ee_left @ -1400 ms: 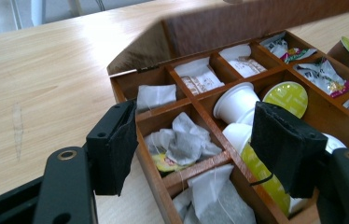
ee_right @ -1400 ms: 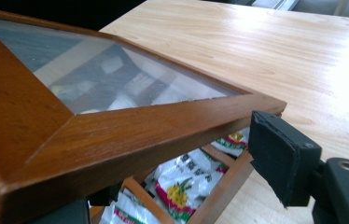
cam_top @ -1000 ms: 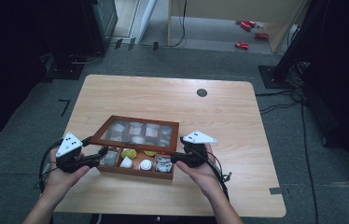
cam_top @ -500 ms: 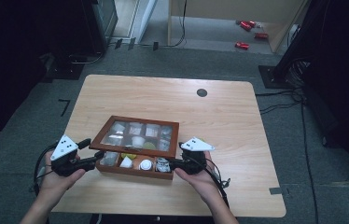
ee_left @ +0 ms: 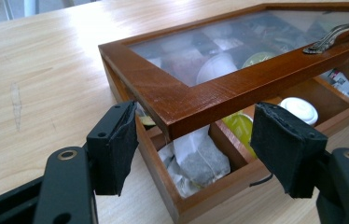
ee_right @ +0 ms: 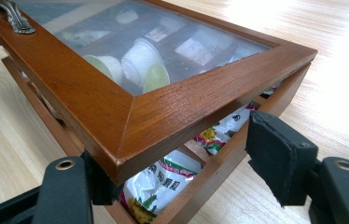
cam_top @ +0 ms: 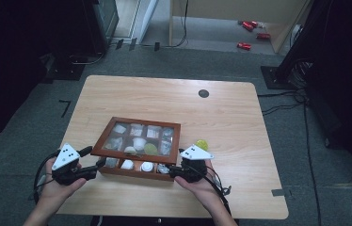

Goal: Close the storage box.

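A brown wooden box (cam_top: 134, 174) with a glass lid (cam_top: 139, 136) sits near the table's front edge. The lid (ee_left: 196, 100) is tilted, its front edge lifted off the base (ee_left: 200, 200). My left gripper (cam_top: 100, 165) is open, its jaws either side of the lid's front-left corner (ee_left: 198, 149), pads clear of the wood. My right gripper (cam_top: 173, 169) is open at the front-right corner (ee_right: 186, 172); one jaw is tucked under the lid (ee_right: 163, 116), the other stands apart. Inside lie a tea bag (ee_left: 200, 161), a white capsule (ee_left: 298, 109) and printed packets (ee_right: 163, 177).
A metal handle (ee_left: 331, 37) sits on the lid's front rail. A yellow-green round piece (cam_top: 201, 143) lies on the table just right of the box. The table (cam_top: 221, 117) has a dark round hole (cam_top: 204, 93) at the back.
The right gripper has sunk a little toward the table, and the lid's front edge stands lower over the base than a second ago. The left gripper has barely shifted.
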Motion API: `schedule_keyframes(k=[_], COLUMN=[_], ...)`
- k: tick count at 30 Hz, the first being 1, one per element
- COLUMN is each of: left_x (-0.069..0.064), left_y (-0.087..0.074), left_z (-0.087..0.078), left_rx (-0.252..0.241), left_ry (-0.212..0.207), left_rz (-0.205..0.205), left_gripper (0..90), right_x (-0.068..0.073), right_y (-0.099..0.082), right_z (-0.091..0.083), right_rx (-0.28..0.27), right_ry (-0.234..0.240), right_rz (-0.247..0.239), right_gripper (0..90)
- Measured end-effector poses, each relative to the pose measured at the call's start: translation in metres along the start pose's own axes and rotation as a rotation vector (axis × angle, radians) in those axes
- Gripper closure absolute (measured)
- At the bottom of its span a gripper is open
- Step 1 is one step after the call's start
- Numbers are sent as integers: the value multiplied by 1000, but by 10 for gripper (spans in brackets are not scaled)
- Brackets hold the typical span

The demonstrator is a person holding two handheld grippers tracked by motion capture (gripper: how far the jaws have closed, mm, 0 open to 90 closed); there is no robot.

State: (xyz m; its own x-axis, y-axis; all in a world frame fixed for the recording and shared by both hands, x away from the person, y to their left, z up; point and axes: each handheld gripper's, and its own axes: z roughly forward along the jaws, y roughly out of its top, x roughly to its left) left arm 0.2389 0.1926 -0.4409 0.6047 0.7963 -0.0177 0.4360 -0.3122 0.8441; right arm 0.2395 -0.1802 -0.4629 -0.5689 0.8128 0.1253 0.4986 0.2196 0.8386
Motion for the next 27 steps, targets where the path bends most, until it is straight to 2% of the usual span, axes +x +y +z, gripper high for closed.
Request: schedule_keyframes(k=[4,9,18,27], left_x=[0,0,0,-3], left_y=[-5,-13,-31,-38], left_z=[1,0,0,6], left_rx=[9,19,43,47], left_ry=[0,2,6,8], left_rz=[-4,-6,-18,-8], left_gripper=[326,325,317,317], right_x=[3,3,6,10], right_y=[-4,-8,-14,-24], right_z=[1,1,4,5], right_rx=[-10,-14,14,44], right_ry=[-20,-18,-15,-8], right_rz=[-20,-19,-14,-16], right_gripper=[335,335,335,325])
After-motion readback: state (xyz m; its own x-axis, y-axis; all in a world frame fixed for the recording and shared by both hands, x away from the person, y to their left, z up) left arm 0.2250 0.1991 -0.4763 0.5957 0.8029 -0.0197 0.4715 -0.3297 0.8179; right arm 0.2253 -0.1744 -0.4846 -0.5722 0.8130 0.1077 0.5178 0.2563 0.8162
